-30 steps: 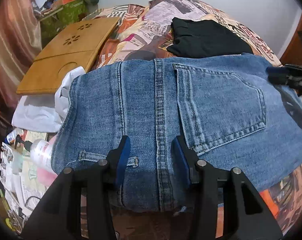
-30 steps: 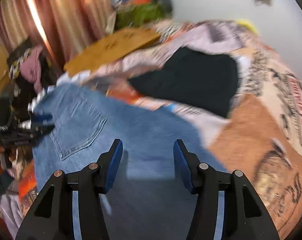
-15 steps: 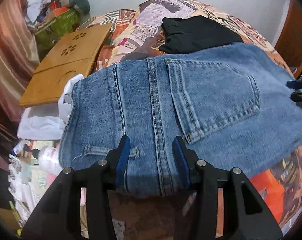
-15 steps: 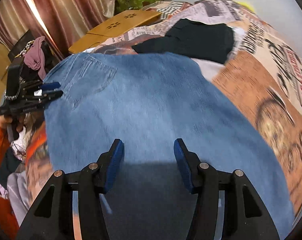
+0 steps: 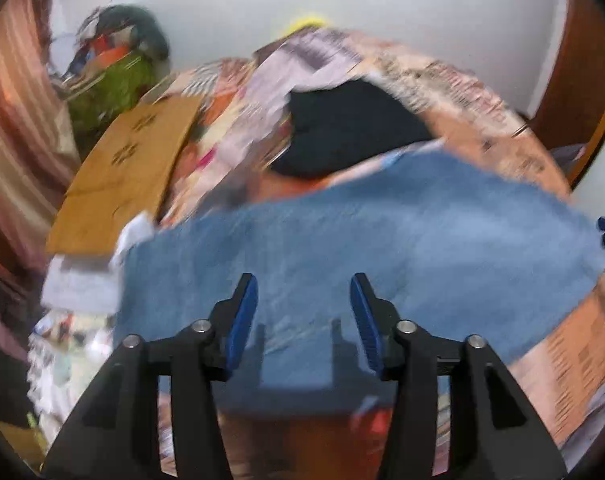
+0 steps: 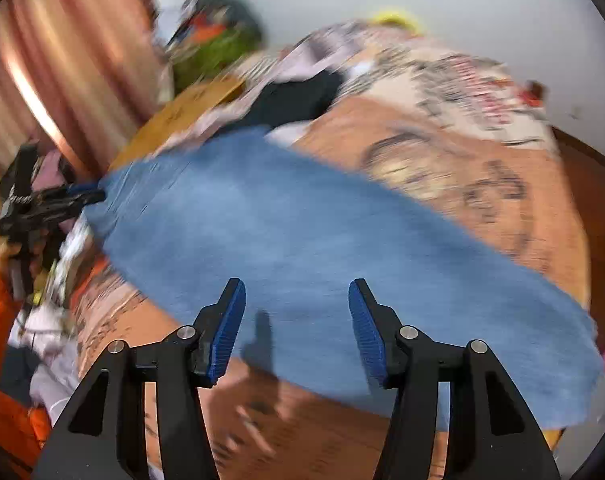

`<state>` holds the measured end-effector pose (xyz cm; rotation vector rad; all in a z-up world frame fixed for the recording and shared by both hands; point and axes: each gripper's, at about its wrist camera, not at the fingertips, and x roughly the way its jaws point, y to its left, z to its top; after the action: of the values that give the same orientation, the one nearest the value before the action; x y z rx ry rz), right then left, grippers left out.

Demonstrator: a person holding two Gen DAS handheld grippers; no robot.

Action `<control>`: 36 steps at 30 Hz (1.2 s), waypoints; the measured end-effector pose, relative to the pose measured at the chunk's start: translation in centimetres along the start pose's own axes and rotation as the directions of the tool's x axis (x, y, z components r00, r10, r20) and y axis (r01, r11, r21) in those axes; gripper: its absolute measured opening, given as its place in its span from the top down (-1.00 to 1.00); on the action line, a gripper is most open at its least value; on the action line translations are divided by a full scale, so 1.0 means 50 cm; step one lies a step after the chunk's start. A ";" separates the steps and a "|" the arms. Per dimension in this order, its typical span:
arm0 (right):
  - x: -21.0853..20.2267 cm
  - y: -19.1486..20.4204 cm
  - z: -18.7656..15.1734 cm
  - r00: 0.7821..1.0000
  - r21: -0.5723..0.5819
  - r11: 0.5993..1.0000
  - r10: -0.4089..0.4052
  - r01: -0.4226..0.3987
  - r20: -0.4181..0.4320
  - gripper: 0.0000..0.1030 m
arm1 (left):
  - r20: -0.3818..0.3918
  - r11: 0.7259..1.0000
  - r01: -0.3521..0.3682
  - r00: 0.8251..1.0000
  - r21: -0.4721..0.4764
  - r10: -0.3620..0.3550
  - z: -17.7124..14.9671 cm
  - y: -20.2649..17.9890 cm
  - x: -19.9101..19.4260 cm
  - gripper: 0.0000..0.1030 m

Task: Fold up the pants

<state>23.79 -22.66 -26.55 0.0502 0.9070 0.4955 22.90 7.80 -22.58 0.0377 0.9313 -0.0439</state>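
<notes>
While both views are blurred, the jeans [image 5: 382, 240] are visible lying flat across the patterned bedspread [image 6: 482, 184], with one long stretch running toward the right side of the bed in the right wrist view. The left gripper [image 5: 304, 312] hangs above the near edge of the jeans with its fingers [image 5: 242, 316] set wide apart and holding nothing. The right gripper [image 6: 296, 320] hangs above the near edge of the long stretch, fingers [image 6: 364, 328] likewise spread wide and empty. A black garment [image 5: 350, 132] lies on the bedspread beyond the jeans (touching or merely adjacent cannot be told). A wooden board [image 5: 130, 168] rests at the left edge of the bed, beside a striped curtain [image 6: 62, 64].
</notes>
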 end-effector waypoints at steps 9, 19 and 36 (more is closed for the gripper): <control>0.037 -0.191 -0.109 0.990 0.252 0.957 -0.134 0.142 -0.052 -0.10 | -0.076 0.983 0.144 0.988 0.111 -0.136 0.051 -0.241 0.103 -0.12; -0.051 -0.266 -0.222 0.988 0.394 0.907 -0.151 0.148 -0.023 -0.10 | -0.137 0.968 0.113 0.987 0.225 -0.083 0.024 -0.309 0.103 -0.14; -0.098 -0.544 -0.227 0.951 0.541 0.800 -0.309 0.259 0.003 -0.10 | -0.158 0.919 0.278 0.958 0.281 -0.241 0.160 -0.581 0.180 -0.14</control>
<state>23.24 -50.74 -36.70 0.4400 0.9214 -0.0575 33.12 -21.83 -25.41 0.2012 1.0394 -0.4360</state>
